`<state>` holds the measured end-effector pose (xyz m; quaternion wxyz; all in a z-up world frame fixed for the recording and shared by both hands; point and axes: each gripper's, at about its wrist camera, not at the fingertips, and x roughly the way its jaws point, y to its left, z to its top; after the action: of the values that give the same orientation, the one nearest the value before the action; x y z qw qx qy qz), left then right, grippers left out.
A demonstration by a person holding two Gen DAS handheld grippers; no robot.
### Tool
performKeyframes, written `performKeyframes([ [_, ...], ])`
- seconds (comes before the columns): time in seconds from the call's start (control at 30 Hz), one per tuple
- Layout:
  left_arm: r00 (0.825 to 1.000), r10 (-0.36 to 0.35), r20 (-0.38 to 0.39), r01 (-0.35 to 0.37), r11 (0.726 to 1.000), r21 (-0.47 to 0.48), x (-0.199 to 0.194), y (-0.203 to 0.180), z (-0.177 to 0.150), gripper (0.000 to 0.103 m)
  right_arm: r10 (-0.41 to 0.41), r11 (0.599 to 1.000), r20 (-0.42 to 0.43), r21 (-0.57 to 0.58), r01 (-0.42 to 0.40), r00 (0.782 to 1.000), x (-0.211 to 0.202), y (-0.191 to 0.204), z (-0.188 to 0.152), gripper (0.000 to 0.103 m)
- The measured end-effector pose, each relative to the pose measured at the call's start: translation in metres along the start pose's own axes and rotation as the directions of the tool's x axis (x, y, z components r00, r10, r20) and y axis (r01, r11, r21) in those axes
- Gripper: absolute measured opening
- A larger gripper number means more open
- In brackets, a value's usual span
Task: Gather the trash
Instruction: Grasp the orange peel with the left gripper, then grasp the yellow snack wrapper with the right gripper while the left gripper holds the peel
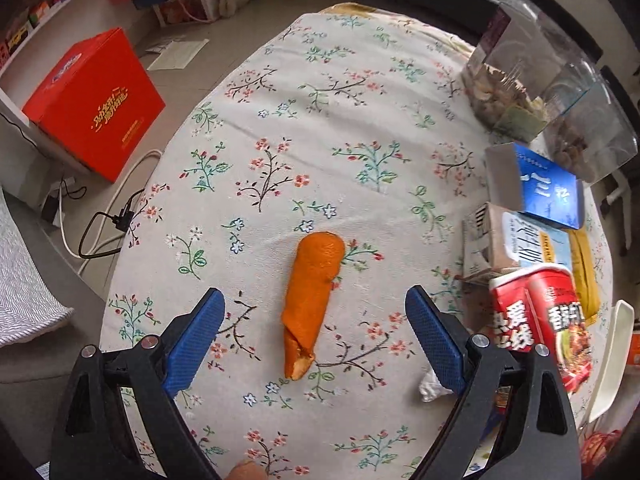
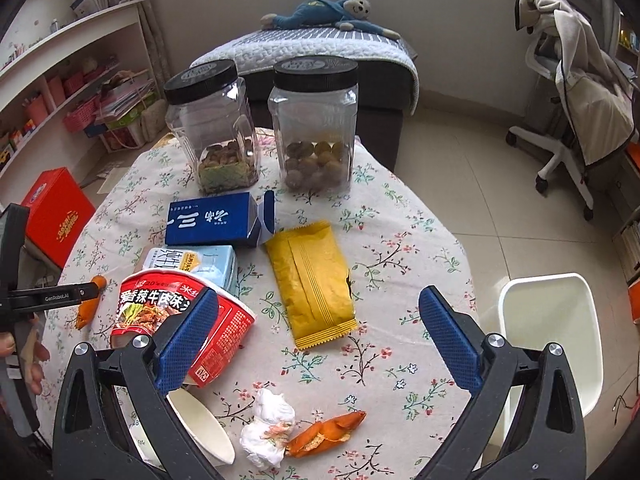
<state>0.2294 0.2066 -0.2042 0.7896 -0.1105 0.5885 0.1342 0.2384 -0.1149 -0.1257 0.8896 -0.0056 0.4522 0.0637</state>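
A floral tablecloth (image 2: 400, 216) covers the table, with white shelving (image 2: 60, 60) on one side and tiled floor (image 2: 500, 200) on the other. On that cloth, an orange peel (image 1: 312, 300) lies between the left gripper's (image 1: 316, 336) wide-open jaws, untouched. The right gripper (image 2: 320, 336), equally wide and empty, hangs over a yellow wrapper (image 2: 312, 280) on the cloth.

Soft daylight, fisheye-bent edges, right side motion-blurred

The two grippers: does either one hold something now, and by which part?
Nothing is held. The left gripper is open above the orange peel, and the right gripper is open above the table.
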Motion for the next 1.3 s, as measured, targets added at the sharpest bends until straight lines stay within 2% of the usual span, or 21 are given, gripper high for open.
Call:
performKeyframes([
  [0.13,0.999,-0.012,-0.047,0.012,1.0,0.01,0.021,0.0,-0.001,0.072,0.088,0.995,-0.074,0.044,-0.085,0.993,0.014,-0.001,-0.002,0.096],
  [0.2,0.999,0.006,-0.049,-0.004,0.999,0.036,0.027,-0.006,-0.003,0.069,0.104,0.994,-0.094,0.026,-0.102,0.99,0.019,0.006,-0.004,0.096],
  [0.27,0.999,0.005,-0.032,-0.003,0.997,0.075,0.025,-0.013,-0.004,0.058,0.117,0.992,-0.106,-0.024,-0.12,0.987,0.019,0.017,-0.006,0.096],
  [0.33,0.999,-0.011,-0.032,0.014,0.995,0.096,0.021,-0.018,-0.006,0.034,0.155,0.982,-0.117,-0.087,-0.166,0.981,0.017,0.028,-0.008,0.096],
  [0.4,1.0,-0.006,-0.03,0.01,0.993,0.114,0.019,-0.021,-0.009,0.024,0.193,0.964,-0.134,-0.158,-0.214,0.972,0.016,0.042,-0.011,0.096],
  [0.47,1.0,-0.008,-0.028,0.011,0.993,0.118,0.016,-0.022,-0.013,0.023,0.203,0.943,-0.138,-0.239,-0.231,0.969,0.013,0.054,-0.017,0.096],
  [0.57,0.999,-0.029,-0.02,0.031,0.994,0.109,0.008,-0.019,-0.015,0.022,0.173,0.932,-0.124,-0.299,-0.203,0.977,0.008,0.056,-0.019,0.096],
  [0.7,0.995,-0.093,0.03,0.089,0.989,0.116,-0.022,-0.02,-0.017,0.022,0.123,0.968,-0.135,-0.203,-0.149,0.983,0.016,0.026,-0.011,0.096],
  [0.8,0.986,-0.15,0.067,0.141,0.982,0.125,-0.046,-0.025,-0.021,0.022,0.104,0.99,-0.137,-0.077,-0.116,0.985,0.03,-0.001,-0.003,0.096],
  [0.87,0.979,-0.186,0.079,0.175,0.976,0.127,-0.06,-0.032,-0.025,0.022,0.079,0.996,-0.126,-0.034,-0.084,0.989,0.042,-0.009,0.001,0.096],
  [1.03,0.969,-0.23,0.092,0.217,0.968,0.129,-0.073,-0.04,-0.026,0.022,0.004,1.0,-0.158,-0.019,-0.007,0.987,0.086,-0.014,0.0,0.096],
  [1.23,0.969,-0.234,0.08,0.221,0.965,0.137,-0.07,-0.037,-0.027,0.022,-0.007,1.0,-0.212,-0.03,0.001,0.977,0.121,-0.008,-0.008,0.096],
  [1.3,0.97,-0.232,0.078,0.219,0.966,0.139,-0.069,-0.037,-0.029,0.022,-0.013,0.998,-0.176,-0.065,0.002,0.984,0.118,-0.006,-0.008,0.083],
])
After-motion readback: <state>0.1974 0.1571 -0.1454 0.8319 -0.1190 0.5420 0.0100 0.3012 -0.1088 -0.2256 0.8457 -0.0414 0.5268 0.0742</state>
